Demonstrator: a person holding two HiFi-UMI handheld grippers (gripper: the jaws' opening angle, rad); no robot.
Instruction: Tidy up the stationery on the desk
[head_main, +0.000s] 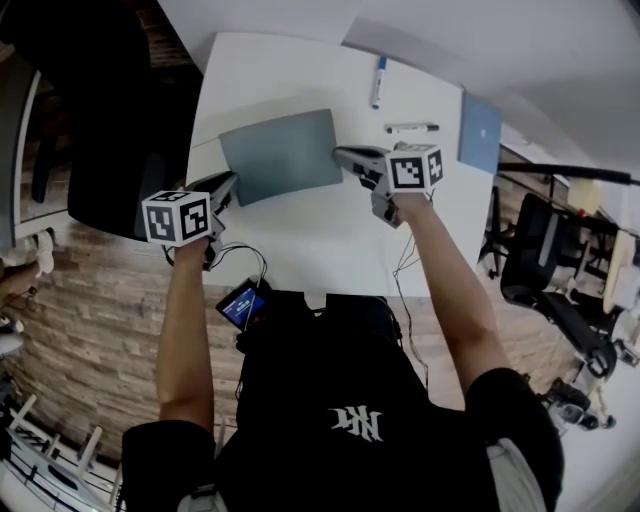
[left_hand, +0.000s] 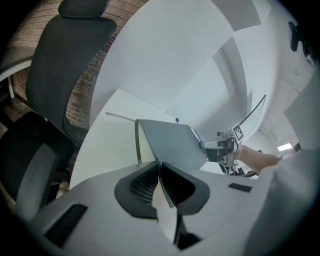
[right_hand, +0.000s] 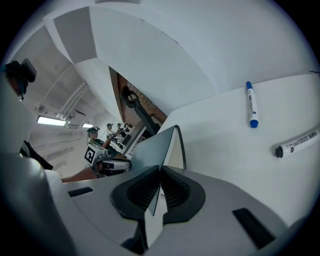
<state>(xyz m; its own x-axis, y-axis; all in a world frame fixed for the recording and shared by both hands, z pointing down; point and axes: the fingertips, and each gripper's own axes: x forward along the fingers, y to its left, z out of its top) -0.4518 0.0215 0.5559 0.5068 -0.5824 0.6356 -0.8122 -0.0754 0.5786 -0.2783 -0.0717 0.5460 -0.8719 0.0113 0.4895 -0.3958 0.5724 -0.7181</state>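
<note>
A slate-grey folder (head_main: 280, 155), a white desk (head_main: 320, 240), a blue-capped white marker (head_main: 379, 80), a pale-blue booklet (head_main: 480, 133).

A white desk (head_main: 300, 250) stands on a brown floor (head_main: 100, 300) with a brick pattern. Left of the desk is a black office chair (head_main: 110, 120), and right of it are more dark chairs (head_main: 540, 260). Behind the desk rises a white wall (left_hand: 165, 50). Far from the desk, ceiling lights (right_hand: 50, 120) glow.
</note>
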